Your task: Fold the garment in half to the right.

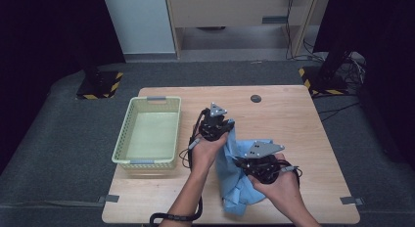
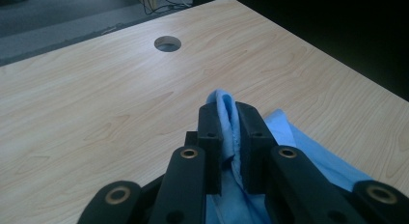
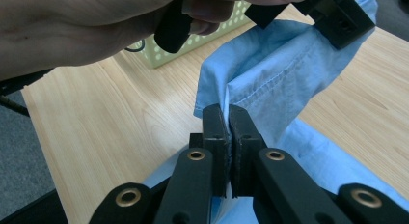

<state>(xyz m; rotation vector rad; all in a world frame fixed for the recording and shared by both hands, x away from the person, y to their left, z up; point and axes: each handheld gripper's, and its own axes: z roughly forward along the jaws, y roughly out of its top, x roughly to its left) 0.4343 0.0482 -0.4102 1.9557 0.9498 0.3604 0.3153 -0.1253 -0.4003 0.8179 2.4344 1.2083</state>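
Observation:
A light blue cloth [image 1: 234, 170] lies crumpled on the wooden table [image 1: 293, 124], partly lifted between both grippers. My left gripper [image 1: 221, 123] is shut on a fold of the blue cloth [image 2: 229, 120], which stands up between its black jaws. My right gripper [image 1: 243, 163] is shut on an edge of the cloth [image 3: 270, 79]; the fabric stretches from its jaws up to the left gripper [image 3: 337, 16] and the hand [image 3: 96, 26] that holds it.
A pale green perforated basket [image 1: 148, 131] stands on the left part of the table, its corner [image 3: 193, 48] seen behind the hand. A round cable hole [image 1: 255, 98] sits near the far edge. Black-and-yellow stand bases rest on the floor beyond the table.

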